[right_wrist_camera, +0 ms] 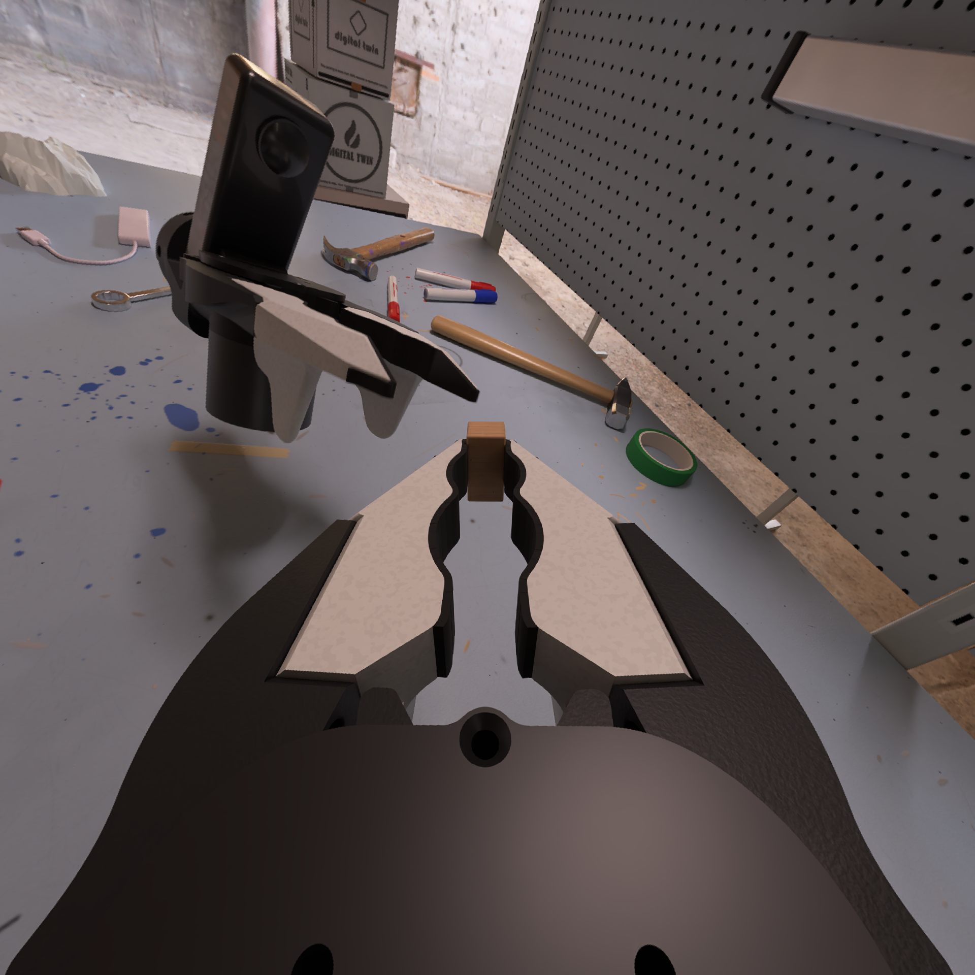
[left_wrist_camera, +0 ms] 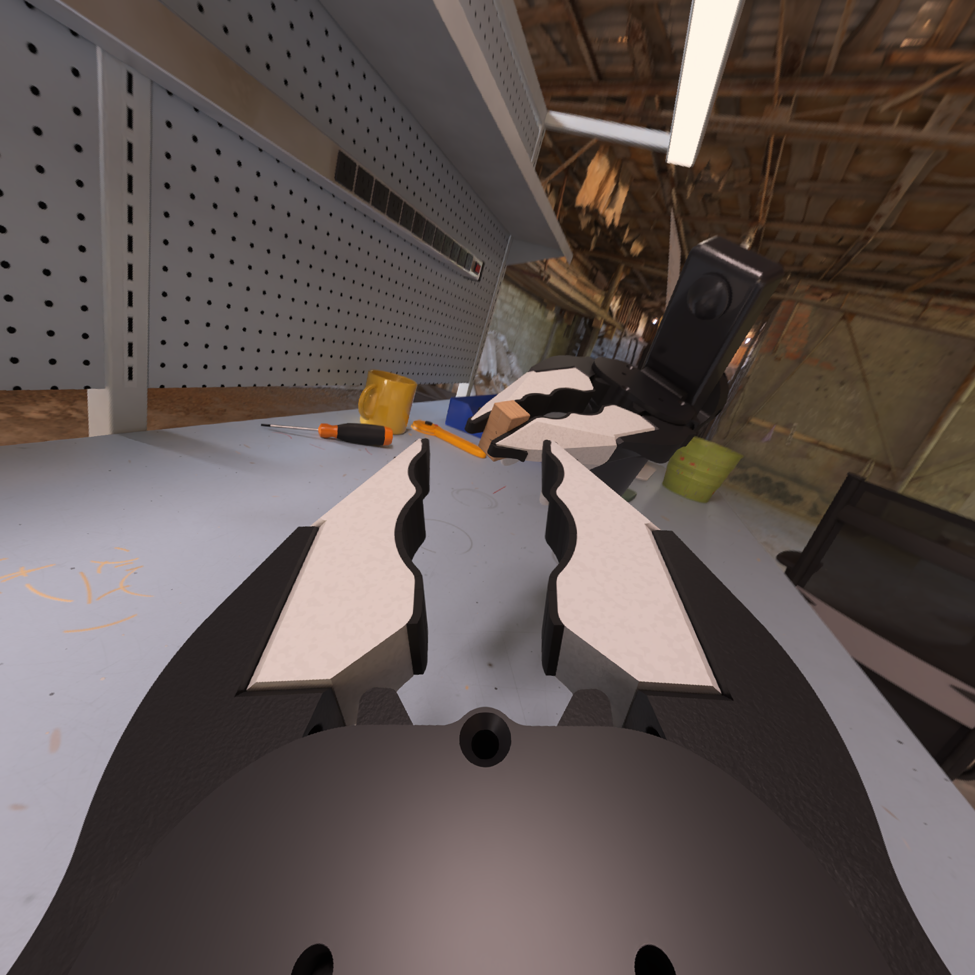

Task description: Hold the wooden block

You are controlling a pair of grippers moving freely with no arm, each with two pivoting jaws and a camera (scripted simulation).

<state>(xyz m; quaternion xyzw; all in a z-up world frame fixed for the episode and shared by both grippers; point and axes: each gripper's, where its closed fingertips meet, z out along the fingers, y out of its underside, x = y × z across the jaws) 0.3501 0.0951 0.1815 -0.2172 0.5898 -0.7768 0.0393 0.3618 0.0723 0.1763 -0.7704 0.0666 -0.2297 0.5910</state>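
Wood block [right_wrist_camera: 485, 467], small and tan, sits clamped between the right gripper [right_wrist_camera: 485, 448] tips; left gripper [left_wrist_camera: 485, 448] gapes, holding nothing.

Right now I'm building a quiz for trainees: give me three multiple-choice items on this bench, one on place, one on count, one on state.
1. Where is the block? A on the bench; B between the right tool's fingertips; C in the mug.
2. How many markers lie near the hammers? A one; B three; C five.
3. The left tool is: A open, empty; B shut on the block; C shut on the screwdriver.

B: both fingertips press the block.
B: three white markers show.
A: bare bench shows between its fingers.
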